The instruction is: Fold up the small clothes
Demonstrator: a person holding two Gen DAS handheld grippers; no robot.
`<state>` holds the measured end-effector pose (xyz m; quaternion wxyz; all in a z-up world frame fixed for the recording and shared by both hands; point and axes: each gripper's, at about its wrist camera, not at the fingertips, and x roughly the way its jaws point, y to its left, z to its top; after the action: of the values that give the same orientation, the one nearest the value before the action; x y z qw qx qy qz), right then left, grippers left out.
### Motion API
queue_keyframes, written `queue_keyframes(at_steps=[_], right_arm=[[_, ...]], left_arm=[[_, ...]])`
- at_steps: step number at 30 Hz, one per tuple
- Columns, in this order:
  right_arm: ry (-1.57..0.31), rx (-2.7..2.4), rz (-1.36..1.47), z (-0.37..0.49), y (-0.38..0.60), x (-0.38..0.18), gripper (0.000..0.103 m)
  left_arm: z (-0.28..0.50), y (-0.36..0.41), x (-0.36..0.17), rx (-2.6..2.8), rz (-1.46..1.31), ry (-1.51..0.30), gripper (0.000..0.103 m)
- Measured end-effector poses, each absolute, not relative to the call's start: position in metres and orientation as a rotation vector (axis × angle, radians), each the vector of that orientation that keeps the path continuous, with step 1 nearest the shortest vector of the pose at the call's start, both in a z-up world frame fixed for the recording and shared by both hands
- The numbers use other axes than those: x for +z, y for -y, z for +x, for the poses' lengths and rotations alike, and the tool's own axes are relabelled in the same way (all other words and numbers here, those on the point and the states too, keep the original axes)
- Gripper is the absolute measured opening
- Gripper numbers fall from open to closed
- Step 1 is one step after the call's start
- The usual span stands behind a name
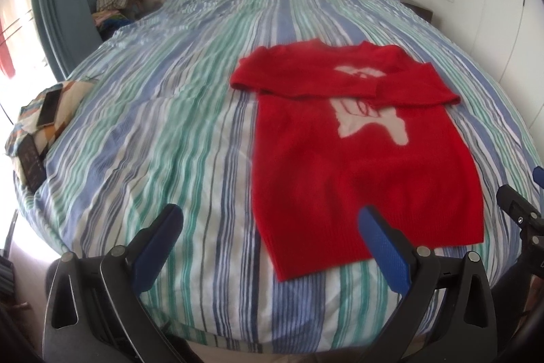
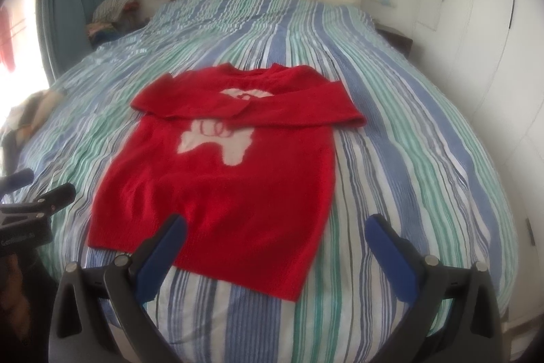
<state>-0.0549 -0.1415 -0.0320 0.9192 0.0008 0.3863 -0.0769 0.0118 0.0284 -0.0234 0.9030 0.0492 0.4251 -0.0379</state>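
Looking through your left wrist view, the red sweater [image 1: 360, 165] lies flat on the bed [image 1: 170, 125] at about two o'clock, both sleeves already folded across the chest, so the body fold is probably what is left. Your left claw [image 1: 272, 227] hangs with its blue pads wide apart, gripping nothing; one pad overlaps the hem in the picture.

Through your right wrist view, the sweater [image 2: 221, 179] sits at eleven o'clock, a fuzzy knit with a pale patch, on rumpled striped cotton. Your right claw [image 2: 277, 237] is likewise spread and empty.
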Motion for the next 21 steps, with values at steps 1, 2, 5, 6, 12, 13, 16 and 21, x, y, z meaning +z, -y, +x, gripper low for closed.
queue_keyframes(at_steps=[1,2,5,6,12,13,16,21], right_arm=[[-0.794,-0.157,0.005,-0.0547,0.1415,-0.0322,0.103],[-0.796,-0.158,0.006,-0.0546,0.1412,-0.0325,0.103],[-0.804,-0.156,0.000,-0.0534,0.1402,-0.0337,0.103],[-0.804,-0.153,0.000,-0.0532,0.1398,-0.0339,0.103],[-0.803,-0.161,-0.008,-0.0531,0.1373,-0.0330,0.103],[-0.803,-0.164,-0.011,-0.0530,0.1372,-0.0327,0.103],[-0.804,-0.176,-0.022,-0.0534,0.1373,-0.0321,0.103],[-0.800,-0.196,-0.033,-0.0557,0.1376,-0.0291,0.103]], left_arm=[[0.0117,-0.0285,-0.0237,-0.078,0.102,-0.880,0.103],[0.0119,-0.0286,-0.0238,-0.079,0.102,-0.881,0.103],[0.0115,-0.0293,-0.0251,-0.076,0.106,-0.881,0.103],[0.0116,-0.0297,-0.0257,-0.076,0.107,-0.881,0.103],[0.0117,-0.0303,-0.0267,-0.078,0.111,-0.881,0.103],[0.0116,-0.0305,-0.0266,-0.080,0.110,-0.881,0.103],[0.0115,-0.0302,-0.0266,-0.082,0.111,-0.880,0.103],[0.0105,-0.0285,-0.0255,-0.092,0.112,-0.884,0.103]])
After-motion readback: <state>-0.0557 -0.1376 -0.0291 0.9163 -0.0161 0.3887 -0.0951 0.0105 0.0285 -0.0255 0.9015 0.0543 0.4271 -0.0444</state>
